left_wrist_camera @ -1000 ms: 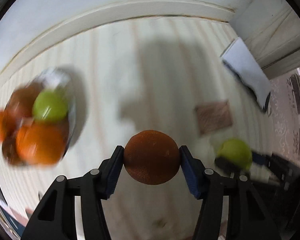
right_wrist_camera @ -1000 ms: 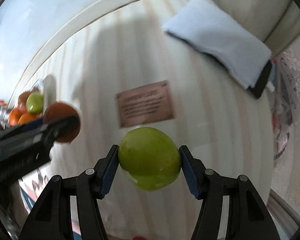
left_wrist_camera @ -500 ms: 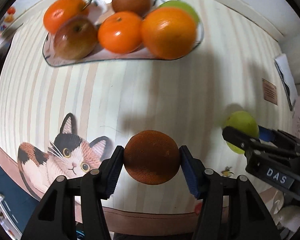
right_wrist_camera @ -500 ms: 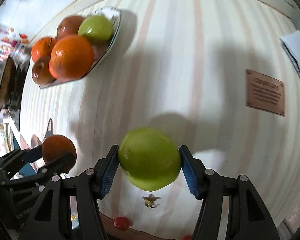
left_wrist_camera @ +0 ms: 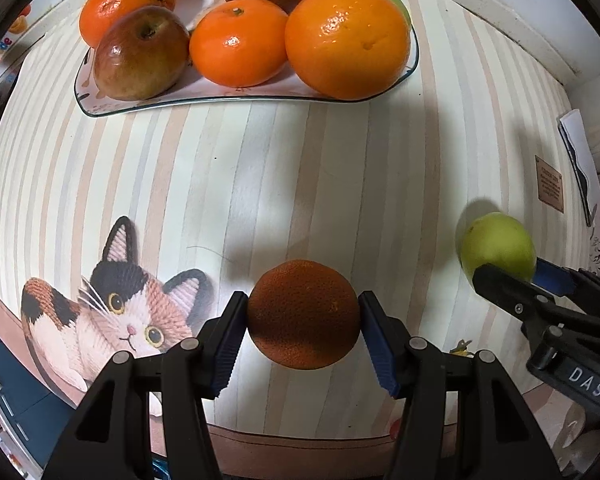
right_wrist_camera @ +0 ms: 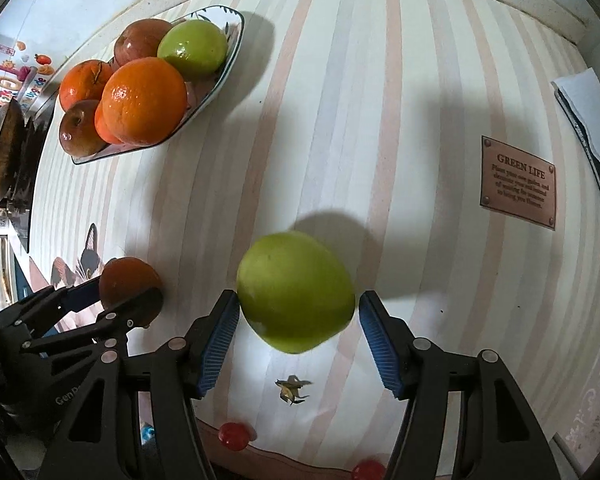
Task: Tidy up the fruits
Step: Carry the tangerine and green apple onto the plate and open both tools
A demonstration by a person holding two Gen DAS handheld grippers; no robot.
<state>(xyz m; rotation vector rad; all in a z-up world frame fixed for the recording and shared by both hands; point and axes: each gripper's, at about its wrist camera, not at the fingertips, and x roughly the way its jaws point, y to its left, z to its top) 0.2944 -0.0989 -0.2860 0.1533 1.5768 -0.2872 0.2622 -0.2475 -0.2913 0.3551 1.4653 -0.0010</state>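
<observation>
Now the plate (left_wrist_camera: 112,110) has swung from the left edge into the top of my left view, its six fruits crisp rather than smeared, so both loads are lined up for delivery. My left fingers (left_wrist_camera: 302,326) are clamped on the dark orange (left_wrist_camera: 302,326). My right fingers (right_wrist_camera: 296,314) carry the green apple (right_wrist_camera: 295,291), though a sliver of gap shows at the right pad. Both fruits hang above the striped surface (left_wrist_camera: 300,168), short of the plate.

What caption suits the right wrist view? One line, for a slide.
Right gripper holds a green apple above the striped table; left gripper holds an orange; fruit plate beyond.
</observation>
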